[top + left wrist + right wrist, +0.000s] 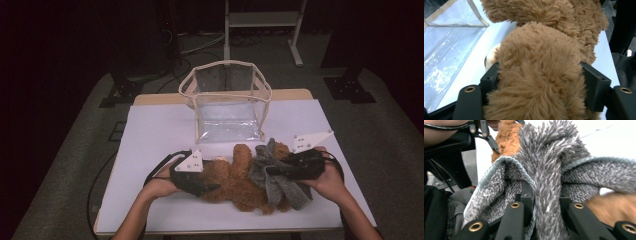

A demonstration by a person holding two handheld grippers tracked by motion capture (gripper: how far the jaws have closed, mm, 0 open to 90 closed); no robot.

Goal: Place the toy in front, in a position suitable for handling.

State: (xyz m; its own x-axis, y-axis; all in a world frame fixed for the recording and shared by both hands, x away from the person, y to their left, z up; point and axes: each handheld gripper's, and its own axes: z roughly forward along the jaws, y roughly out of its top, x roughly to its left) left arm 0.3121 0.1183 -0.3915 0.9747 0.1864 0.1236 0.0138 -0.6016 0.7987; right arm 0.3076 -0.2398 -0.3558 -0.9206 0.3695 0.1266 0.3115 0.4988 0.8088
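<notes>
White paper covers the desk [150, 130]; on it a brown plush teddy bear [235, 177] lies lengthwise between both hands. Left hand-held gripper [207, 188] clamps its furry limb; right hand-held gripper [270, 170] pinches the grey knitted scarf [280, 187]. Beyond, a clear plastic bag [227, 100] stands open.

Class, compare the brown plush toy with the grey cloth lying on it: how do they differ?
The plush toy is brown, thick and stuffed; the grey cloth is thin, floppy and bunched. The left gripper clamps a limb of the toy; the right gripper pinches a fold of the cloth. Both are fuzzy.
</notes>
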